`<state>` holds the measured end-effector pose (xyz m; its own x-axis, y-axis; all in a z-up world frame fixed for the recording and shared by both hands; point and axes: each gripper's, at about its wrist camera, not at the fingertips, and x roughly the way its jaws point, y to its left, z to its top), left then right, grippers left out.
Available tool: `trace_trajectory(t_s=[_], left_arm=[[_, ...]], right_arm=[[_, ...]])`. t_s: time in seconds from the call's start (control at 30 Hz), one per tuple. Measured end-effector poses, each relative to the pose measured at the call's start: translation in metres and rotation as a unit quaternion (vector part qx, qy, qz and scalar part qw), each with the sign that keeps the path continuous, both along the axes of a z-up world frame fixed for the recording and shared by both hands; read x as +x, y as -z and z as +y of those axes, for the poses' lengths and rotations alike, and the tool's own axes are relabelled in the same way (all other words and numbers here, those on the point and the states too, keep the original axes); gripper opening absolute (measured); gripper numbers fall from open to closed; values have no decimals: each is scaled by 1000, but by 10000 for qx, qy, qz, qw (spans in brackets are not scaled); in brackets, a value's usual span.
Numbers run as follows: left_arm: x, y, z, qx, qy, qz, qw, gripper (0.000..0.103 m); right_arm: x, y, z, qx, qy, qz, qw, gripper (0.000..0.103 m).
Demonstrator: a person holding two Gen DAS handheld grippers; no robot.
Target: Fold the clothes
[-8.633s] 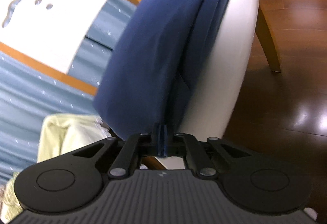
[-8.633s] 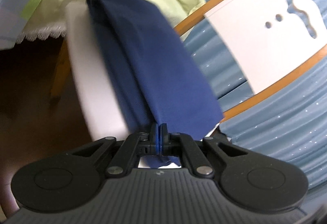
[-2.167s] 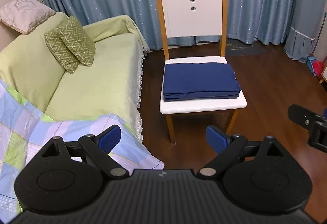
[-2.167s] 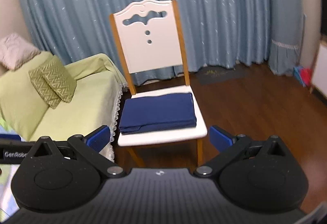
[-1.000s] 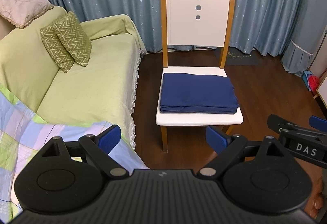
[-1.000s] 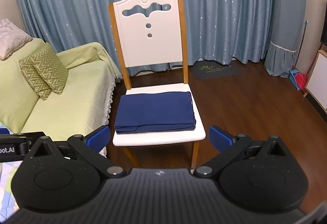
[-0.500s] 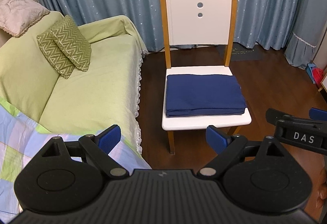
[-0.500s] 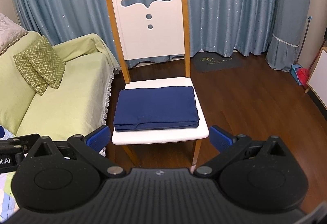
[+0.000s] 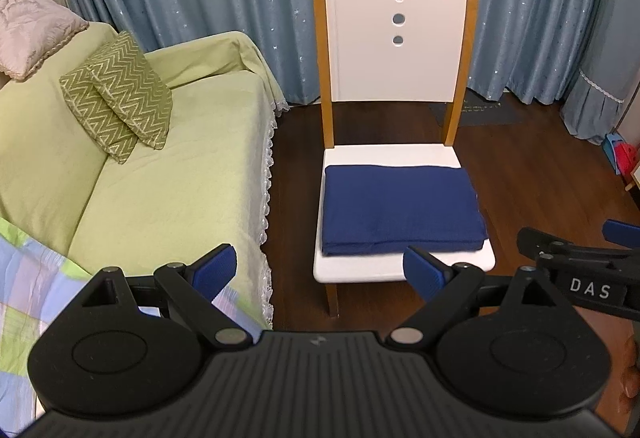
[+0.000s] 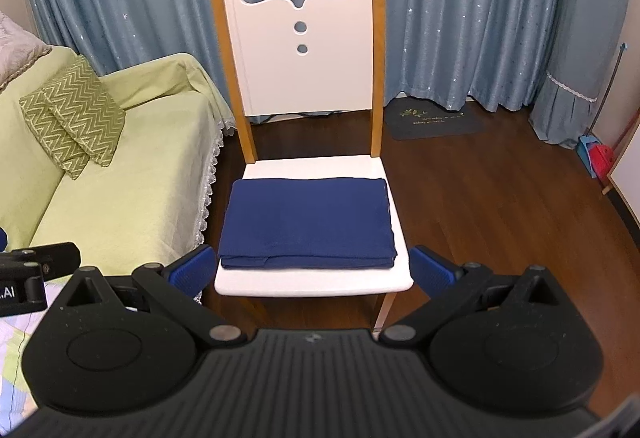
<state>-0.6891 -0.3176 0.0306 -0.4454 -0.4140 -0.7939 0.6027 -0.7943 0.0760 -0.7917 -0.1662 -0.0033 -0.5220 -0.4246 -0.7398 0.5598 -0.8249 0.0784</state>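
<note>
Navy cloth: folded, flat on chair seat. Left gripper, right gripper: jaws wide, empty, apart from chair. Folding apparently complete; next, nothing or another garment.

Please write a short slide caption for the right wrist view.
Right tool open and empty, facing the folded navy cloth lying flat on the white chair.

Navy cloth on a white chair with orange-brown posts, pale green sofa with green zigzag cushions, blue star-speckled curtains, dark brown floor, black claws with blue pads.
</note>
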Motion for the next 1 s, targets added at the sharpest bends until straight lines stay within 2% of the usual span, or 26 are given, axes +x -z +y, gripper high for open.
trace_trajectory(t_s=[0.4, 1.0], left_arm=[[-49, 5, -17, 41, -101, -29, 9999, 92], [-112, 16, -27, 199, 21, 32, 9998, 92]], right_arm=[[-50, 5, -12, 120, -124, -120, 9998, 102], [-95, 25, -10, 325, -136, -295, 9989, 102]])
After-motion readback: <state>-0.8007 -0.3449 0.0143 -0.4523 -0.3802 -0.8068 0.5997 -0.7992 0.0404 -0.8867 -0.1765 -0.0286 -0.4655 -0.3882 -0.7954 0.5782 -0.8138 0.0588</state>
